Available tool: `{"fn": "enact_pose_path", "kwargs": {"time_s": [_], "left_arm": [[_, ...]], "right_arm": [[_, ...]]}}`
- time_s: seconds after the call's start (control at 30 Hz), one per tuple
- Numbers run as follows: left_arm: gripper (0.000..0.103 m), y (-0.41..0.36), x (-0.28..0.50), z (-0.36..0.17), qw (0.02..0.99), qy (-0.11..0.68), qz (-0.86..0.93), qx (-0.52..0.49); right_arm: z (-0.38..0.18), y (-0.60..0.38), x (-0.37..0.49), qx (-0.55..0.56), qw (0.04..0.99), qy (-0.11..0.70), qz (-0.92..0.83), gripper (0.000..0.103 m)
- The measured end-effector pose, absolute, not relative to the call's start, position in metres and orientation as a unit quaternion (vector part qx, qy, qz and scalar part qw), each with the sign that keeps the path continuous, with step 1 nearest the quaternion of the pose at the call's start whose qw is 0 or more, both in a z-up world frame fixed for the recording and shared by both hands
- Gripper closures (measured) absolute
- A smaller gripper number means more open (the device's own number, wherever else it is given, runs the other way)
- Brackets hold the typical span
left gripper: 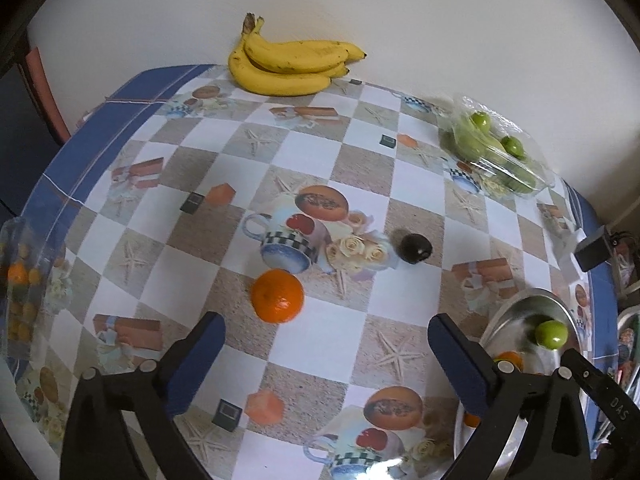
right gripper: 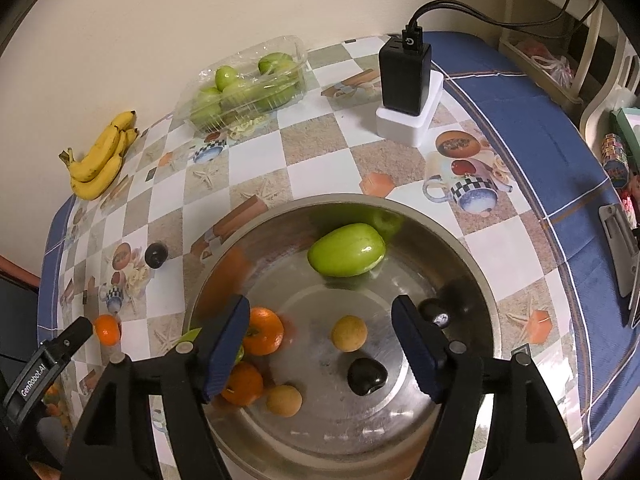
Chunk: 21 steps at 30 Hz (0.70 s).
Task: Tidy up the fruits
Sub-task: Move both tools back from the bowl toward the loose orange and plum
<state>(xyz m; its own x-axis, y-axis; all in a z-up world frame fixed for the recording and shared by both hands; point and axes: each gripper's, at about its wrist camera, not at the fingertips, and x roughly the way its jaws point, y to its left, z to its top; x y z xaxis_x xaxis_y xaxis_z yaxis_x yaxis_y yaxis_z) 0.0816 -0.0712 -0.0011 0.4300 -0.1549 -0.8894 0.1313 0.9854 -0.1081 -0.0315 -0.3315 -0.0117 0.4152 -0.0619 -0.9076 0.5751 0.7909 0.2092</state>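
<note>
Hovering over the steel bowl (right gripper: 472,264), the right gripper (right gripper: 320,344) has its fingers spread apart around nothing. Inside the bowl lie a green fruit (right gripper: 346,249), two oranges (right gripper: 262,330), two small yellow fruits (right gripper: 349,333) and a dark plum (right gripper: 366,376). The left gripper (left gripper: 326,360), fingers likewise apart and empty, faces a loose orange (left gripper: 277,296) and another dark plum (left gripper: 416,247) on the counter (left gripper: 320,148). Bananas (left gripper: 288,64) rest by the wall.
</note>
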Motion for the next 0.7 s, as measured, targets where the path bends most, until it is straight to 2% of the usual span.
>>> {"fn": "enact_pose_path", "kwargs": {"time_s": [0.23,0.27,0.3,0.7], "left_arm": [[0.0,-0.068,0.085,-0.002,0.851,0.519,-0.079,0.004],[0.0,-0.067,0.085,-0.002,0.852,0.517,-0.079,0.005],[0.0,-0.066,0.086,-0.002,0.853,0.516,-0.078,0.006],[0.0,-0.038,0.101,-0.003,0.858,0.509,-0.062,-0.014]], "right_arm": [[-0.017,-0.327,-0.028,0.252,0.8,0.508,-0.196,0.027],[-0.017,-0.326,-0.027,0.251,0.801,0.507,-0.196,0.009],[-0.017,-0.326,-0.027,0.249,0.802,0.507,-0.196,0.0],[-0.019,-0.307,-0.015,0.234,0.812,0.505,-0.177,0.0]]}}
